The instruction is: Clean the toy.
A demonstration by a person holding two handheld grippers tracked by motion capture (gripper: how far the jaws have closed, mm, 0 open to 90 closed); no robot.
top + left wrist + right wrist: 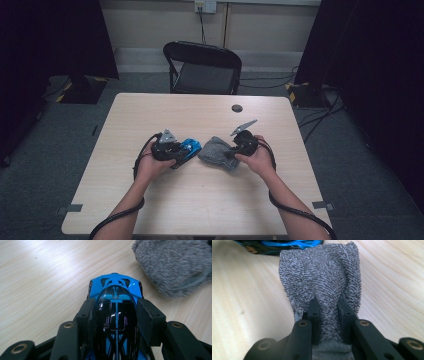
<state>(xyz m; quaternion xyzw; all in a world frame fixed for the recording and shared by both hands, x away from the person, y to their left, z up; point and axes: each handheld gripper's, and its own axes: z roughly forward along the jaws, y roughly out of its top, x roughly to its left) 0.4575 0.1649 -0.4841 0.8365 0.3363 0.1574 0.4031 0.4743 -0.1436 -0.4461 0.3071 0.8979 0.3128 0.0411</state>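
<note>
A blue toy car [190, 147] with a black glossy canopy [116, 315] sits on the light wooden table [200, 200], and my left gripper [176, 150] is shut on its sides. Right of it lies a grey terry cloth [215, 151], bunched up. My right gripper [234, 152] is shut on a fold of that cloth [324, 280], which rises from the table between the two black jaws. In the left gripper view the cloth [175, 265] lies at the upper right, apart from the car's nose. In the right gripper view the car [287, 245] shows past the cloth's far edge.
A black folding chair [202, 67] stands behind the table's far edge. A small dark round cap [237, 108] sits in the table top near the back. Cables trail from both grippers over the front edge. Dark curtains hang at both sides.
</note>
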